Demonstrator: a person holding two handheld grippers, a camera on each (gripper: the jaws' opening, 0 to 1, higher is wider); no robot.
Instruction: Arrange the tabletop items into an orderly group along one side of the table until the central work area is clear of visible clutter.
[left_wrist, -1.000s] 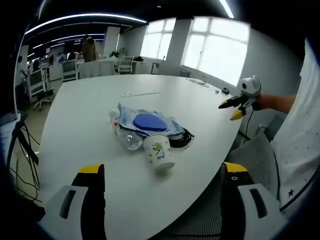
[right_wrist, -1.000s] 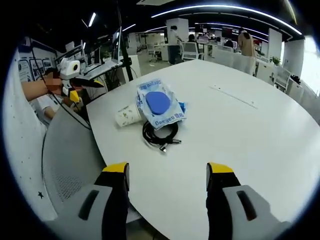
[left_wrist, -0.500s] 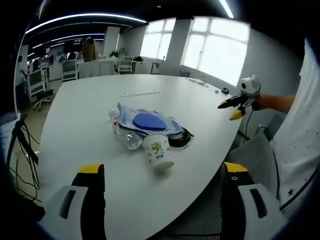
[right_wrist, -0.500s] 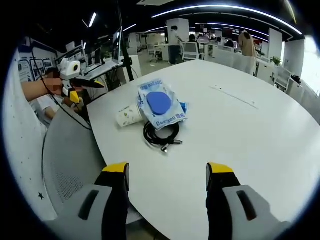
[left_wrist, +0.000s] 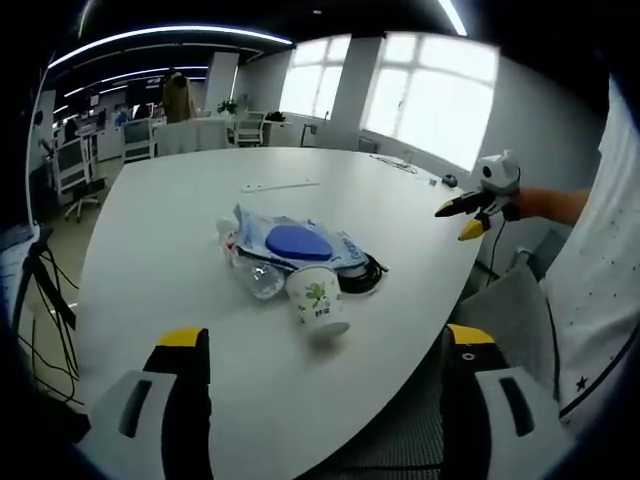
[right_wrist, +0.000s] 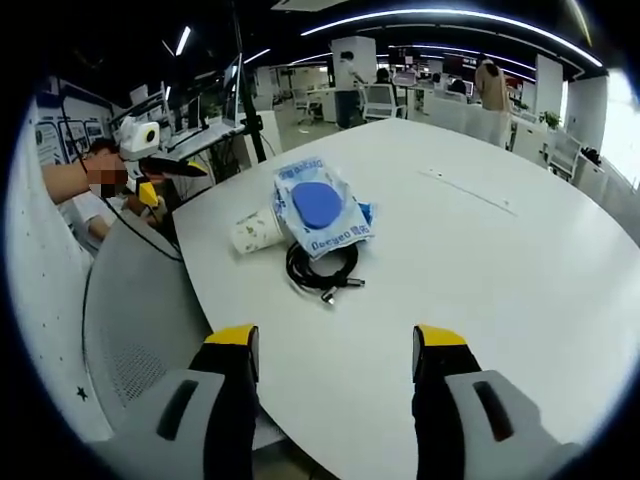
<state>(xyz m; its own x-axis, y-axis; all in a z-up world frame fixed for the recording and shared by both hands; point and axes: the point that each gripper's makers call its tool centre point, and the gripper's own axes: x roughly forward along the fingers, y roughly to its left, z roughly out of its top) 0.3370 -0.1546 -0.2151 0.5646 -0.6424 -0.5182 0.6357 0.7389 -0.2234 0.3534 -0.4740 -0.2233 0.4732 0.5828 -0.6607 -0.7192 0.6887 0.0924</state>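
A small heap lies on the white table (left_wrist: 150, 250): a paper cup (left_wrist: 318, 300) on its side, a wipes packet (left_wrist: 295, 243) with a blue lid, a crumpled clear bottle (left_wrist: 258, 276) and a coiled black cable (left_wrist: 364, 274). My left gripper (left_wrist: 325, 342) is open just short of the cup, holding nothing. In the right gripper view the cup (right_wrist: 257, 230), packet (right_wrist: 322, 208) and cable (right_wrist: 322, 268) lie ahead on the table (right_wrist: 500, 270). My right gripper (right_wrist: 336, 338) is open and apart from them. Each gripper appears in the other's view, hand-held off the table's edge: right gripper (left_wrist: 470, 210), left gripper (right_wrist: 150, 165).
A thin white strip (left_wrist: 280, 187) (right_wrist: 467, 192) lies farther out on the table. A grey chair (right_wrist: 140, 320) stands against the near edge and a tripod (right_wrist: 245, 90) beyond it. Office desks and chairs fill the background.
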